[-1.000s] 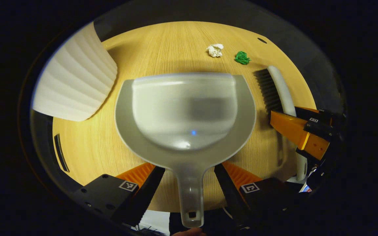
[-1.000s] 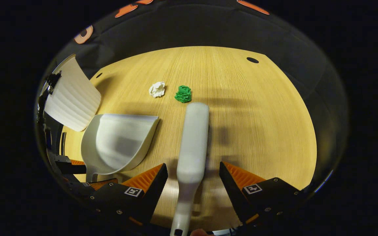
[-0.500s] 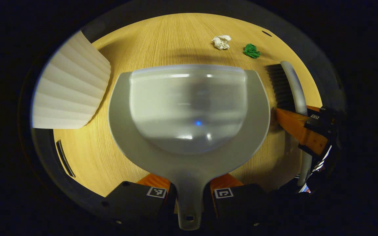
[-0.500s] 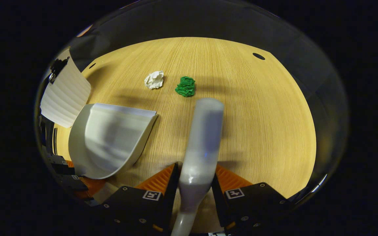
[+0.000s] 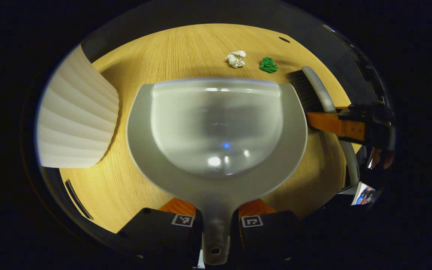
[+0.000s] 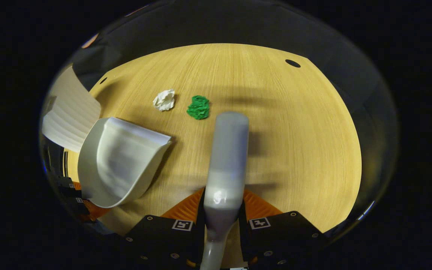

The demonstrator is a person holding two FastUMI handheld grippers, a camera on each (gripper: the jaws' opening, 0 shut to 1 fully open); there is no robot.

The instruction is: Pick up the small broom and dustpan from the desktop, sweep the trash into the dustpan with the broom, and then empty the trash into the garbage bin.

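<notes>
— On the wooden desk (image 6: 294, 123), where's the dustpan (image 5: 216, 127) sitting?
— Straight ahead of the left gripper (image 5: 216, 221), whose two fingers are clamped on its handle. Nothing lies in its scoop.
— And the broom (image 6: 226, 161)?
— The right gripper (image 6: 221, 221) has it pinched by the neck, the head reaching forward over the wood, just right of the pan.
— The rubbish?
— A white paper wad (image 6: 164, 99) and a green wad (image 6: 198, 107) lie side by side on the desk, beyond the broom's tip.
— The bin?
— A white ribbed bin (image 5: 75, 116) stands left of the dustpan; I can't see inside.
</notes>
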